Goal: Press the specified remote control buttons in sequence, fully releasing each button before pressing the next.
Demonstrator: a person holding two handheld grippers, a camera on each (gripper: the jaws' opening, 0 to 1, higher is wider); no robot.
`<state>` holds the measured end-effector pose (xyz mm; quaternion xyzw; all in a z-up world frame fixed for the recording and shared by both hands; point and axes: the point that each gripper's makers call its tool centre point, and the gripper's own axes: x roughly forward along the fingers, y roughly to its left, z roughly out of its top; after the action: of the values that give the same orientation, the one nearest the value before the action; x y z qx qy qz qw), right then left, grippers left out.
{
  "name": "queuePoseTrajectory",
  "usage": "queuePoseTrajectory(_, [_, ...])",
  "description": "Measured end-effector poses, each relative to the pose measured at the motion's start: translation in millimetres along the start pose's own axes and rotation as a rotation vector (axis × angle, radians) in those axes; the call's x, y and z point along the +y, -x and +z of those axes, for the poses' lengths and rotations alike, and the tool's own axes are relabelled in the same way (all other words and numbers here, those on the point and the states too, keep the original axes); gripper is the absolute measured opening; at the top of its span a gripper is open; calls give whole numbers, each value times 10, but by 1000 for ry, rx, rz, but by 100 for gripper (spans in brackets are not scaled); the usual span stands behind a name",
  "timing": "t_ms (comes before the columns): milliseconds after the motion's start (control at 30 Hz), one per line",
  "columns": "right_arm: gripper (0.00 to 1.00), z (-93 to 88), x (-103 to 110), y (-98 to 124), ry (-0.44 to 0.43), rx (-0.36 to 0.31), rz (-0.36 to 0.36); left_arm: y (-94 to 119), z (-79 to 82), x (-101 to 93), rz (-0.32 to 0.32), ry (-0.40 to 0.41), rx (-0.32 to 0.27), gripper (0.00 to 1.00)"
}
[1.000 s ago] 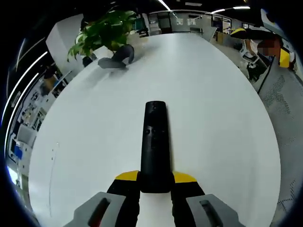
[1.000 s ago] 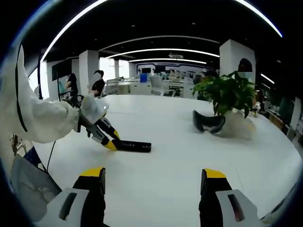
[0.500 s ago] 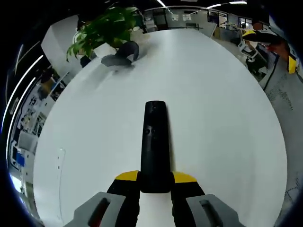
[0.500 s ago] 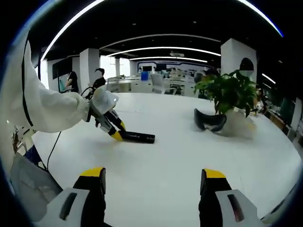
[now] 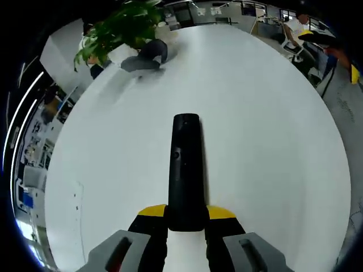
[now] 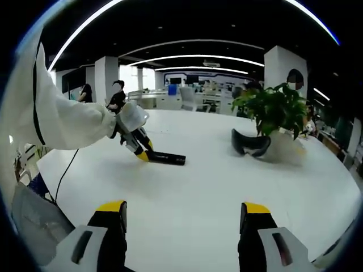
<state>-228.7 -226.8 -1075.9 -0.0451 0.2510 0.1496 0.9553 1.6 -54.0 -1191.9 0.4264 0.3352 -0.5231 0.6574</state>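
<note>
Step in hand, my read: setup before the first press, no button being pushed yet. Going L to R in the right gripper view: person's white sleeve [image 6: 57, 124] is coming in at far left, carrying the left gripper [image 6: 139, 152], which is clamping the near end of the black remote [image 6: 164, 158] and holding it roughly level, just above or at the white table [image 6: 187, 209] — can't tell if it's touching. In the left gripper view the same grip is showing close up: yellow-tipped jaws are closing tight on the remote's [image 5: 186, 170] butt end, body pointing away toward far side, button face up, round pad partway along. Right gripper [image 6: 184, 218] is hanging near the bottom with jaws spread wide, gripping nothing, well apart from the remote. Next move probably needs: right gripper travelling left and far toward the remote, one jaw tip lining up over the target btn, pressing straight down, then lifting fully off before the next one; left needs to be bracing so the remote isn't tipping. Which btn is specified — can't tell from here. Containers: at far right a pale pot [image 6: 283, 148] is holding a leafy green plant [image 6: 271, 110], w/ a dark headset-like object [image 6: 249, 145] sitting just beside it on the left.
</note>
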Motion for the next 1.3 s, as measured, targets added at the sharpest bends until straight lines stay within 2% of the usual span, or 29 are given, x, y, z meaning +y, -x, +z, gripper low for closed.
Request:
queuePoseTrajectory(300, [81,-5,11,-8,3,4,5,-1,23,-15,-61,19,-3,24])
queuePoseTrajectory(667, [80,25,7,11,-1,-13,7,-5,27,-29,-72,2,-3,25])
queuePoseTrajectory(733, [80,32,7,13,-8,-17,9,4,30,-2,-33,-5,-6,27])
queuePoseTrajectory(833, [80,47,-2,20,-13,-27,7,2,10,43,3,39,-8,28])
queuePoseTrajectory(900, [80,48,2,22,-16,-28,9,15,-13,80,47,101,-11,32])
queuePoseTrajectory(967, [80,52,6,26,-12,-31,10,40,-18,151,103,108,-29,37])
queuePoseTrajectory(1133, [80,65,1,41,-18,-39,10,75,-75,186,183,229,-53,44])
queuePoseTrajectory(1233, [80,72,-3,48,-20,-46,10,81,-73,166,205,305,-93,64])
queuePoseTrajectory(1267, [80,72,-2,49,-21,-46,10,81,-91,174,218,343,-95,67])
queuePoseTrajectory(1300, [80,75,-1,53,-20,-48,11,77,-101,163,212,335,-90,68])
